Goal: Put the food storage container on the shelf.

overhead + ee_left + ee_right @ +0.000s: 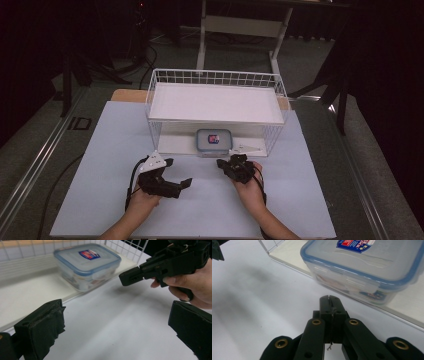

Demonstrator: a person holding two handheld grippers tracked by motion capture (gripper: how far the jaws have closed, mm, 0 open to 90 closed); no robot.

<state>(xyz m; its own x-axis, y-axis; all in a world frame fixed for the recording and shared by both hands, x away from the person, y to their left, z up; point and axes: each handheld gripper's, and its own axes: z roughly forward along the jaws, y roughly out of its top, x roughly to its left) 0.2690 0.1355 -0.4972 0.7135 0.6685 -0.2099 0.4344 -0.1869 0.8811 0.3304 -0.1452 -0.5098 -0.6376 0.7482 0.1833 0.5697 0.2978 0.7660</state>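
Resting on the pale table [100, 200] in a dark room, left tool [172, 175] released, right tool [220, 163] clenched empty.

I work at a white tabletop [200, 200] whose surface is flat, matte and uniform in colour. A white wire basket rack [216, 80] stands directly on its far half, centred left to right. The rack has a solid white upper shelf [215, 102] and a white base board [175, 142] that lies flat on the tabletop. A clear lidded container with a blue rim [214, 142] rests on that base board, at its near edge, under the upper shelf. A tan board [127, 95] shows at the far left edge of the tabletop, behind the rack.
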